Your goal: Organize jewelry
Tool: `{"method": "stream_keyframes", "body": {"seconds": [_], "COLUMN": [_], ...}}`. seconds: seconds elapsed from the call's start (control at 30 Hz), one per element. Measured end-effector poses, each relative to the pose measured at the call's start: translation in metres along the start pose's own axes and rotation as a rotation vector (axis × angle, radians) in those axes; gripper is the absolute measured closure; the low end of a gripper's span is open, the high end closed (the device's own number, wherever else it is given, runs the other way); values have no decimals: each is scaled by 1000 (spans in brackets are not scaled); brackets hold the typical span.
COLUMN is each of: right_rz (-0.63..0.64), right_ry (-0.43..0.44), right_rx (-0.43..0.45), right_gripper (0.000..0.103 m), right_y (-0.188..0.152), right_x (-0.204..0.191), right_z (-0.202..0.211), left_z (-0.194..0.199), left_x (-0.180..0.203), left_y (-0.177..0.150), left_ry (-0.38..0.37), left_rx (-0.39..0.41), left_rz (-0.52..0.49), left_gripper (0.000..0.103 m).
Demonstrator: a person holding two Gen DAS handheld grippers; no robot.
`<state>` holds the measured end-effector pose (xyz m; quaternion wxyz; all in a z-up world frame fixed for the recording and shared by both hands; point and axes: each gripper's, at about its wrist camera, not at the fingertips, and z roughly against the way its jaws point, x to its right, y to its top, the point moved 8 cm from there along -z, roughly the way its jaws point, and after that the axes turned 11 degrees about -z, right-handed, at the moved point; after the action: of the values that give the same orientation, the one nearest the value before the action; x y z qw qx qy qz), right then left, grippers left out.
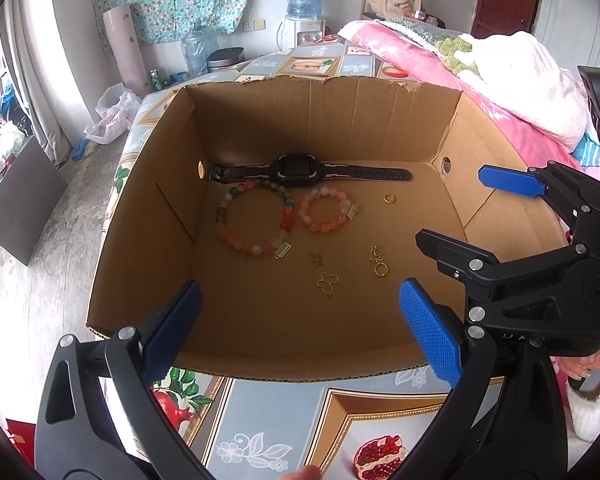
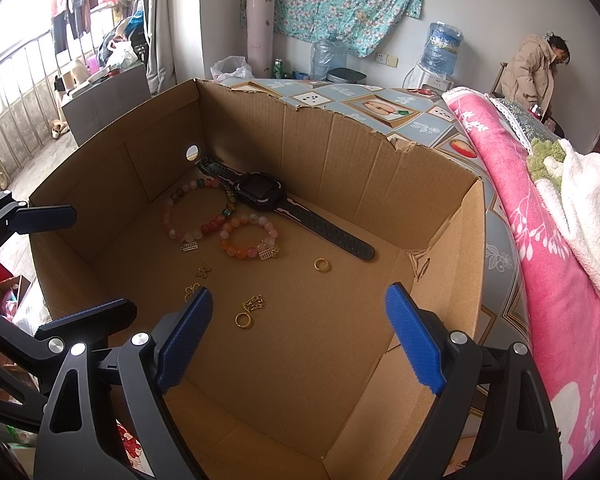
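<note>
An open cardboard box (image 1: 340, 116) (image 2: 440, 208) holds the jewelry. Inside lie a black watch (image 1: 300, 170) (image 2: 260, 192), a large multicoloured bead bracelet (image 1: 254, 220) (image 2: 198, 210), a smaller pink-orange bead bracelet (image 1: 326, 210) (image 2: 248, 236), gold rings (image 1: 389, 199) (image 2: 321, 265), gold butterfly charms (image 1: 327, 283) (image 2: 204, 270) and a gold charm with a ring (image 1: 378, 262) (image 2: 249, 312). My left gripper (image 1: 300, 332) is open and empty above the box's near wall. My right gripper (image 2: 298, 346) is open and empty over the box's right half; it also shows in the left wrist view (image 1: 496, 220).
The box stands on a table with a fruit-patterned cloth (image 1: 284, 420) (image 2: 380, 104). A pink blanket and white towel (image 1: 520, 80) (image 2: 560, 240) are piled to the right of the box. A person (image 2: 534, 72) stands at the back by a water dispenser (image 1: 305, 4).
</note>
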<state>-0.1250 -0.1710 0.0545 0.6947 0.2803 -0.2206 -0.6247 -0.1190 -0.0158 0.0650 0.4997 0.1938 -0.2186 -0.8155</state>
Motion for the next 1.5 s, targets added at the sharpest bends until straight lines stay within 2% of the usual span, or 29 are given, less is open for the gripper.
{"method": "stream_keyframes", "body": {"seconds": [0.53, 1.2, 1.5], "right_rz": [1, 1, 5], "right_ry": [0, 0, 5], "right_rx": [0, -1, -1], "right_gripper": [17, 17, 17], "right_y": [0, 0, -1], "right_x": [0, 0, 0], "right_z": [0, 0, 0], "left_z": [1, 1, 2], "left_x": [-1, -1, -1], "left_y": [-2, -3, -3], "left_ry": [7, 1, 8], "left_rx": [19, -7, 16], "left_rz": [5, 3, 5], "left_gripper": [8, 8, 8]}}
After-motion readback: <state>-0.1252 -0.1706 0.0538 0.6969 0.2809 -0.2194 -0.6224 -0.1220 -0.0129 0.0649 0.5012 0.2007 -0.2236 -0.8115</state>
